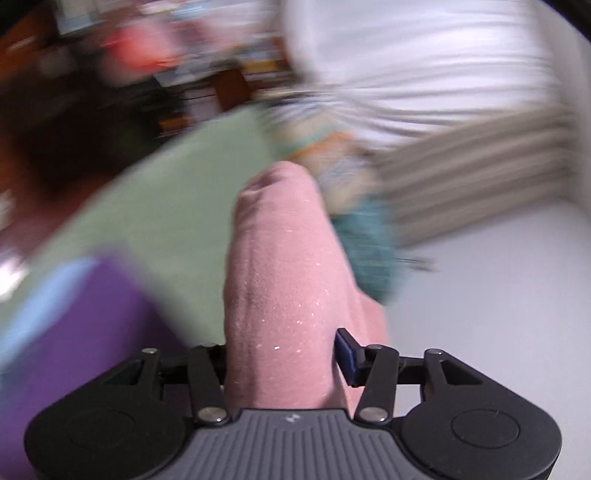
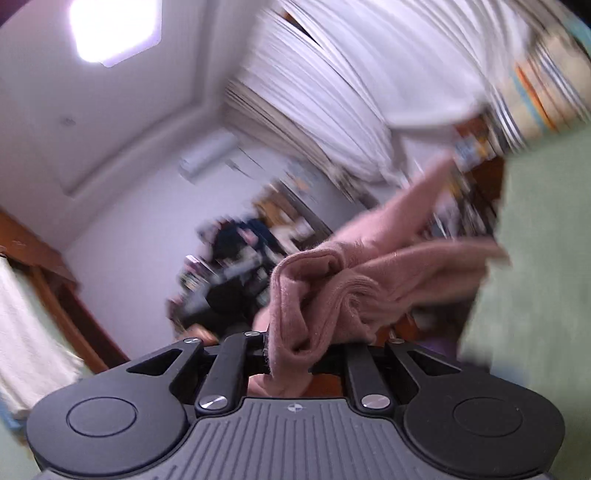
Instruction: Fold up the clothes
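Observation:
A pink knit garment runs up the middle of the left wrist view, filling the gap of my left gripper. The blue pad of its right finger shows bare at the cloth's edge, so the jaws stand apart around the cloth without pressing it. In the right wrist view the same pink garment is bunched and hangs in the air. My right gripper is shut on its crumpled end. Both views are blurred.
A green sheet lies under the garment, with a purple cloth at lower left and a teal patterned cloth to the right. White curtains, a ceiling light and cluttered shelves fill the background.

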Motion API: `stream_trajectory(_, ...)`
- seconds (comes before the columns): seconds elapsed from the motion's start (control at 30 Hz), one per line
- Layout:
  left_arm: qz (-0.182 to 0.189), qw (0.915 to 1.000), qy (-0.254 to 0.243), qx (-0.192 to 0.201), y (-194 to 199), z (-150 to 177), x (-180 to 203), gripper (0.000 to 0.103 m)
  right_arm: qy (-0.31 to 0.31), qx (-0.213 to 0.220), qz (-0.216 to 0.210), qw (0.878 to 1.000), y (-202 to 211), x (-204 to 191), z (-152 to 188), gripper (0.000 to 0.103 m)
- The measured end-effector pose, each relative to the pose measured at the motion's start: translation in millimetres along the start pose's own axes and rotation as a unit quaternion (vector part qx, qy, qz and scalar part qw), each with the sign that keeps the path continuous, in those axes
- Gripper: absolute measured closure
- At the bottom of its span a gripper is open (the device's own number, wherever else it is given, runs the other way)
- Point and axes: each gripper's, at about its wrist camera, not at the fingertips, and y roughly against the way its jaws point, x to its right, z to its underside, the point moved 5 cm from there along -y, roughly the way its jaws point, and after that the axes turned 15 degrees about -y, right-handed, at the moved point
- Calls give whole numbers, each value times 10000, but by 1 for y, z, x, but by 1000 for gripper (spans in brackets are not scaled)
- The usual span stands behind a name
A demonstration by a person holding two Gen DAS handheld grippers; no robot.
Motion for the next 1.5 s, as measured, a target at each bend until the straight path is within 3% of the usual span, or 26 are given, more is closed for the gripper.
stream_trajectory(0.03, -253, 9994, 158, -154, -5, 8, -24, 57, -279, -257, 232, 9990, -18, 22, 26, 91)
stream_trajectory(0.07, -372, 9977, 507, -235, -18, 27, -66, 56, -342, -333, 280, 9985, -21, 25, 32, 91)
stream_trajectory(0.13, 125, 9966, 803, 140, -17, 40, -97, 57, -630, -762, 507, 9938, -37, 55, 70, 91)
stream_trajectory(0.2, 530, 9942, 850, 385, -13, 41, -104, 59, -422, -812, 452, 9948, -39, 64, 89, 92)
stream_trajectory(0.23, 479, 9957, 693, 380, -13, 38, -100, 59, -95, -760, 323, 9965, -36, 58, 87, 92)
stream_trajectory(0.3, 290, 9982, 395, 345, -23, 29, -86, 60, -50, -708, 220, 9972, -36, 56, 74, 92)
stream_trajectory(0.43, 220, 9989, -250, 344, 10, 28, -70, 62, 406, -241, 74, 9989, -22, 31, 63, 91)
stream_trajectory(0.57, -78, 9998, 185, -27, 15, 57, -109, 50, 44, -407, 190, 9990, -19, 38, 62, 88)
stream_trajectory(0.7, -56, 9988, 394, 277, 31, 68, -126, 50, -269, -733, 485, 9958, -21, 60, 88, 84)
stream_trajectory(0.8, -348, 9989, 128, 302, 51, 72, -118, 47, -355, -983, 412, 9937, -19, 59, 93, 78)
stream_trajectory(0.87, -749, 9965, -95, 363, 75, 72, -107, 41, -337, -1203, 145, 9921, -3, 56, 93, 77)
stream_trajectory(1.0, -1891, 9769, -813, 576, 123, 79, -78, 36, -685, -1397, -227, 9876, 31, 58, 80, 61)
stream_trajectory(1.1, -2136, 9645, -1284, 874, 149, 107, -37, 34, -956, -1288, -569, 9854, 65, 65, 57, 55)
stream_trajectory(1.17, -1964, 9621, -1451, 1211, 152, 138, -6, 26, -1171, -1087, -700, 9847, 84, 73, 36, 51)
stream_trajectory(1.23, -1642, 9659, -1316, 1508, 145, 172, 9, 24, -1574, -963, -911, 9786, 97, 89, 8, 50)
stream_trajectory(1.3, -1312, 9705, -1033, 1741, 137, 202, 15, 24, -2426, -1395, -953, 9553, 79, 110, -2, 50)
stream_trajectory(1.37, -929, 9733, -465, 2049, 126, 240, 12, 24, -3201, -1821, -1062, 9236, 60, 127, -6, 55)
stream_trajectory(1.4, -830, 9713, -213, 2218, 122, 251, 6, 24, -3548, -2031, -1149, 9054, 51, 134, -4, 64)
stream_trajectory(1.43, -804, 9673, 20, 2406, 119, 260, -1, 24, -3628, -2180, -1144, 8988, 40, 137, 1, 65)
stream_trajectory(1.47, -807, 9620, 235, 2597, 118, 269, -8, 24, -3545, -2191, -1132, 9020, 41, 136, 2, 65)
stream_trajectory(1.5, -792, 9583, 398, 2718, 117, 275, -13, 24, -3199, -2231, -1072, 9146, 36, 131, 3, 65)
